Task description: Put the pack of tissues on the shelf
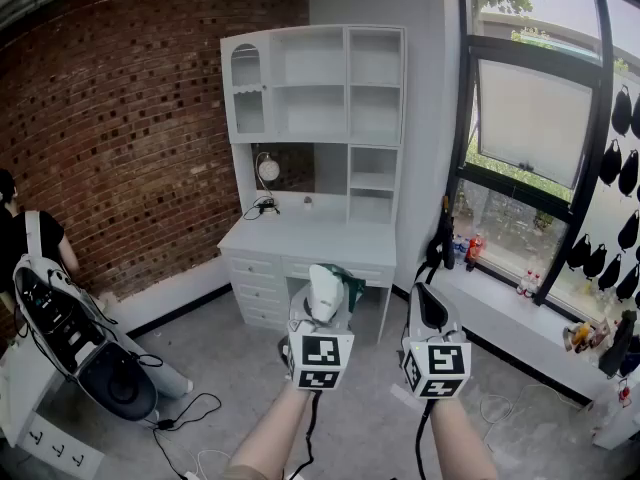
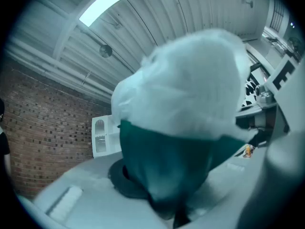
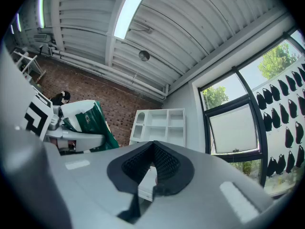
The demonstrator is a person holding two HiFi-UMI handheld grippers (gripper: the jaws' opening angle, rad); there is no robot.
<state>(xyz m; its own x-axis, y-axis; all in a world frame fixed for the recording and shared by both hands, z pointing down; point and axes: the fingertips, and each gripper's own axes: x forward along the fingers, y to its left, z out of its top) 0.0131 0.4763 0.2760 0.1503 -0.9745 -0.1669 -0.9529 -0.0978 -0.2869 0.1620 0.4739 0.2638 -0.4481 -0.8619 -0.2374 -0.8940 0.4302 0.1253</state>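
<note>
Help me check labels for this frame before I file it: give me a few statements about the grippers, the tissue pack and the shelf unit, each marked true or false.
1. The left gripper grips the pack of tissues. True.
2. The right gripper has its jaws wide apart. False: its jaws are together, with nothing between them.
3. The pack of tissues lies on the white shelf unit. False: it is in the left gripper, well short of the unit.
4. In the head view, a brick wall is to the left of the shelf unit. True.
5. The pack of tissues is white and green. True.
</note>
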